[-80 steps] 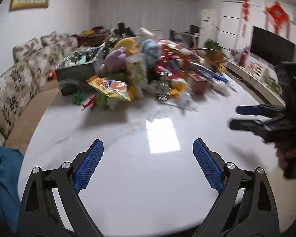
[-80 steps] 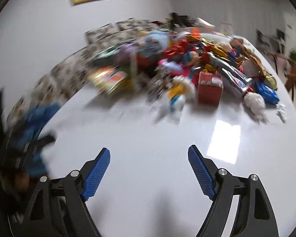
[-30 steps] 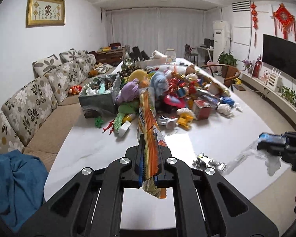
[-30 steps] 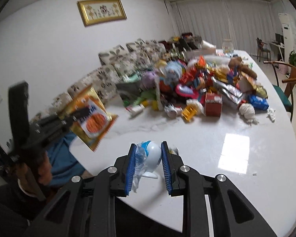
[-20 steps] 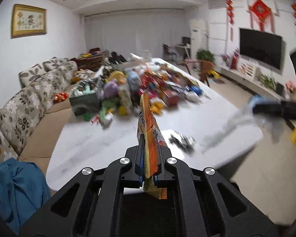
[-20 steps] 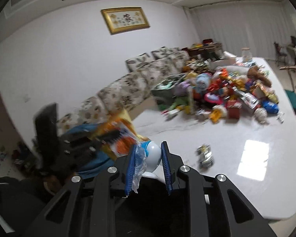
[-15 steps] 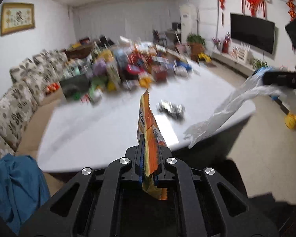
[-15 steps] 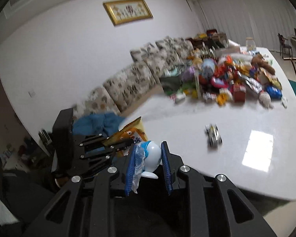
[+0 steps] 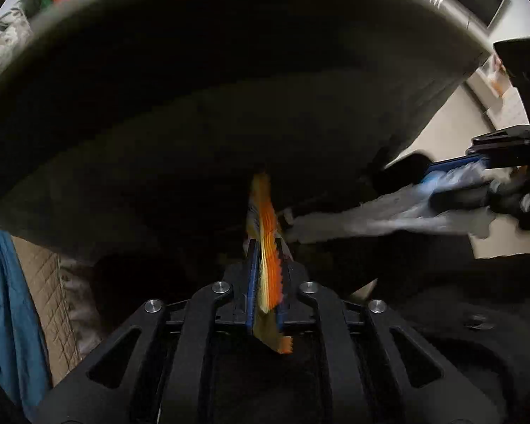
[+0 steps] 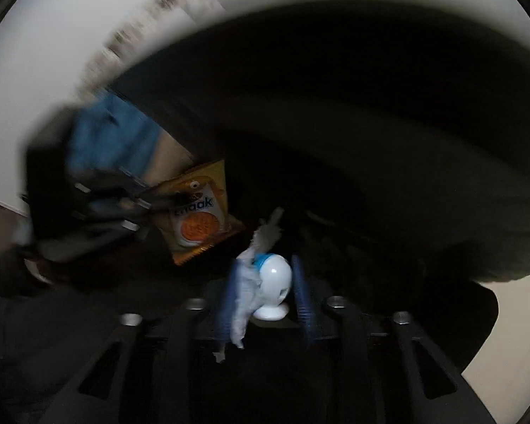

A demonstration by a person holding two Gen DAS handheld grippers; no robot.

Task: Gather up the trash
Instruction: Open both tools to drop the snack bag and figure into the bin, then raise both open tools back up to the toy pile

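The left claw [image 9: 265, 247], just easing apart, brackets an orange snack packet [image 10: 198, 212] reading "…naak"; the right claw's [image 10: 265, 289] grip is too blurred to tell.

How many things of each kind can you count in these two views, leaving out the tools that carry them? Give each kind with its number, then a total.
orange snack packet: 1
white-and-blue plastic container: 1
clear plastic wrap: 1
blue cloth: 1
Total: 4
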